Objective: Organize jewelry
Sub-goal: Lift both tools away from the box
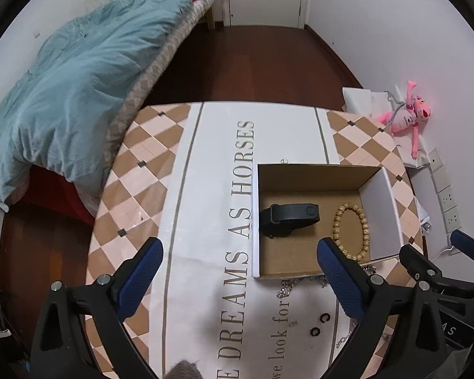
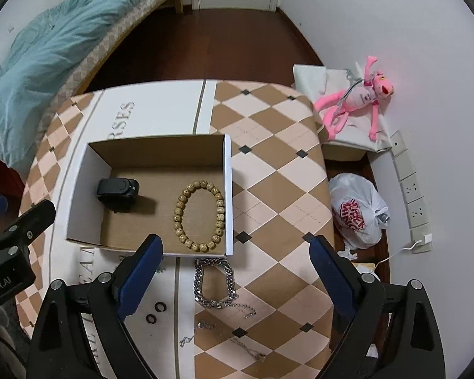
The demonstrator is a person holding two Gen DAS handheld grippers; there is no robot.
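Note:
An open cardboard box sits on the checkered tablecloth. Inside lie a black wristband and a wooden bead bracelet. A thick silver chain lies on the cloth just in front of the box, with two small black rings and thinner chains nearer me. My left gripper hangs open above the cloth left of the box's front. My right gripper is open above the silver chain, nothing between its fingers.
A bed with a blue quilt stands to the left. A pink plush toy lies on a white bag at the right, by a wall with sockets. A white plastic bag sits on the floor beside the table.

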